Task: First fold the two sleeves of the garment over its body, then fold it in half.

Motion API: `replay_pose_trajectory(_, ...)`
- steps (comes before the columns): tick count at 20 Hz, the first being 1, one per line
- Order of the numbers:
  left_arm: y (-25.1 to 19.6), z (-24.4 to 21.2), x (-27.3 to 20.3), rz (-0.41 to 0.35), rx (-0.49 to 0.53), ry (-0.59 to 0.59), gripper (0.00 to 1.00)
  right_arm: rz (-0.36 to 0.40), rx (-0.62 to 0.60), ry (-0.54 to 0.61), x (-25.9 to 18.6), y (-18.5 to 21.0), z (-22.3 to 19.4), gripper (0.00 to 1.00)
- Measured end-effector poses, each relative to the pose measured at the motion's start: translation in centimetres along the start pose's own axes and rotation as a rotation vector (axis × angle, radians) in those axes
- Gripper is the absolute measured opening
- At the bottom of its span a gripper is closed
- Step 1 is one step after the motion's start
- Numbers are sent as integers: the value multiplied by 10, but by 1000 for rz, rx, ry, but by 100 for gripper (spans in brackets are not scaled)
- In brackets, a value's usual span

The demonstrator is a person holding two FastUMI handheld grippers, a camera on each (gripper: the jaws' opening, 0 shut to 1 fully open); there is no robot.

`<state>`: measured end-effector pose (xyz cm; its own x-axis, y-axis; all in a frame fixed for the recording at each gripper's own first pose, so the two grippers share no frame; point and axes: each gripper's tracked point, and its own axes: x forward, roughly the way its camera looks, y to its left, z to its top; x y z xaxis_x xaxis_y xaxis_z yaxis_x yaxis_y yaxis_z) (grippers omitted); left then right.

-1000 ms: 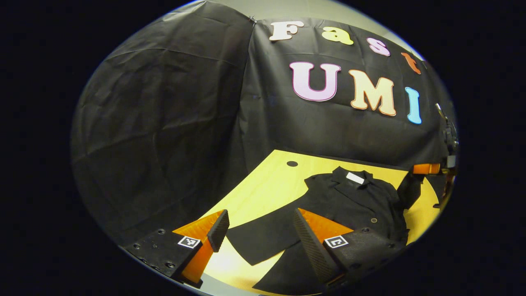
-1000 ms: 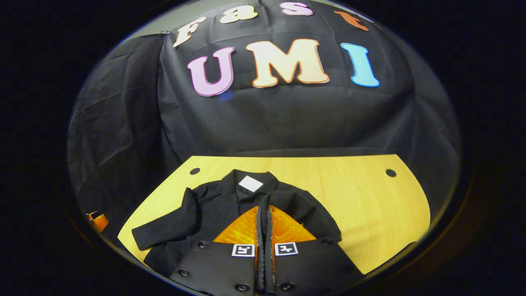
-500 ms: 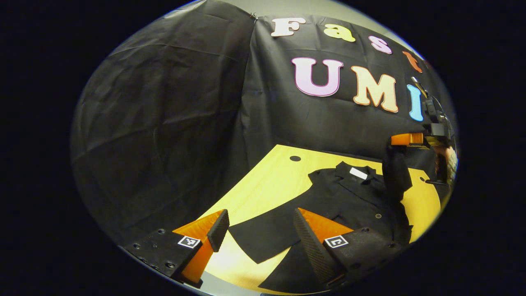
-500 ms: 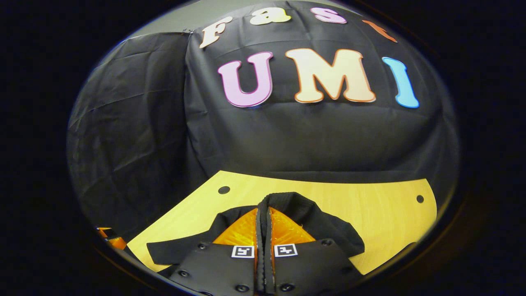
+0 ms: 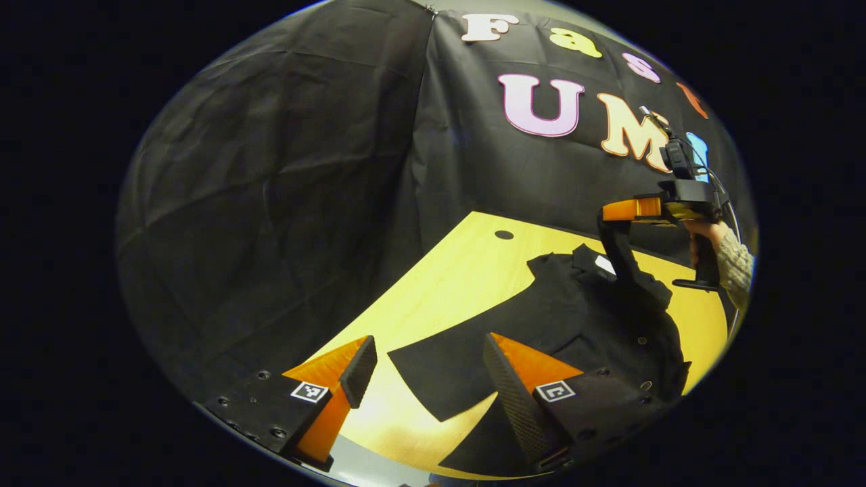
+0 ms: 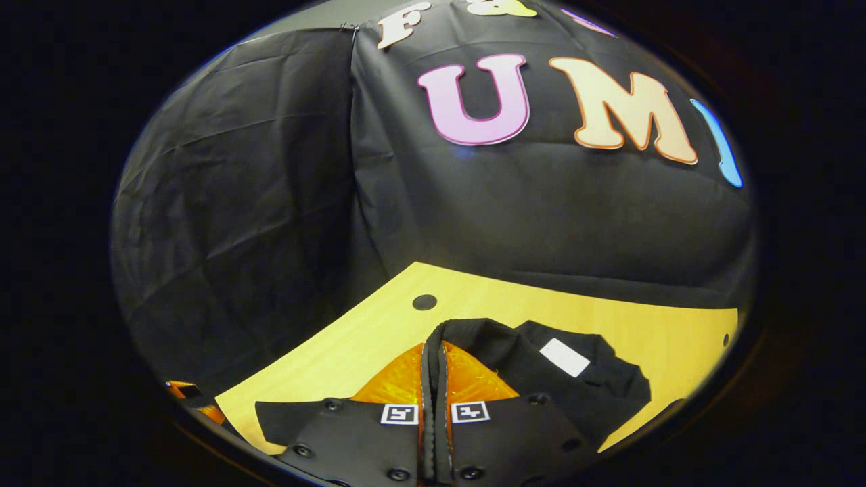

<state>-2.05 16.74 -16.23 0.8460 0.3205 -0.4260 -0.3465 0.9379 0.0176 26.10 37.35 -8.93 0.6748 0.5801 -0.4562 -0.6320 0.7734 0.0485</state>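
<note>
Black jacket [image 5: 582, 318] lay spread on the yellow worktop [image 5: 446, 284], collar toward the cloth wall. Right tongs [image 6: 433, 365] pressed together on the right sleeve [image 5: 626, 260], held raised above the jacket's body, a hand [image 5: 700, 233] gripping the handle. Left tongs [image 5: 426, 368] stood apart, low over the left sleeve [image 5: 440, 379], flat on the worktop

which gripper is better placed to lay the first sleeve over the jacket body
Right. The right gripper is shut on the lifted sleeve above the jacket, so it likely only needs to lower it. The left gripper is open, near the other sleeve, which lies flat.
</note>
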Motion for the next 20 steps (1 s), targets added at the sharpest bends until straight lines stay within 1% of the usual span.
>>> replay_pose_trajectory(4, 1, -15, 7, -11, 8, 39, 95, 26, -17, 79, 33, 14, -24, 3)
replay_pose_trajectory(5, -2, -15, 10, -20, 10, 40, 94, 27, -27, 96, 39, 15, -31, 3)
replay_pose_trajectory(6, -2, -16, 8, -28, 12, 44, 95, 26, -38, 109, 43, 16, -35, 4)
replay_pose_trajectory(9, -4, -17, 10, -41, 15, 53, 95, 28, -53, 134, 50, 20, -45, 4)
replay_pose_trajectory(13, -6, -16, 8, -41, -3, 78, 95, 6, -39, 146, 56, 17, -49, 3)
replay_pose_trajectory(15, -5, -16, 7, -45, -5, 91, 95, 2, -32, 151, 58, 14, -51, 5)
replay_pose_trajectory(16, -4, -19, 8, -44, -4, 104, 95, -5, -31, 158, 61, 9, -53, 7)
replay_pose_trajectory(18, -4, -22, 11, -40, -4, 133, 95, -26, -41, 155, 66, 2, -55, 16)
replay_pose_trajectory(19, -5, -23, 11, -41, -8, 146, 95, -36, -53, 144, 63, -2, -53, 28)
replay_pose_trajectory(20, -5, -24, 13, -40, -11, 160, 95, -31, -57, 134, 63, -4, -51, 41)
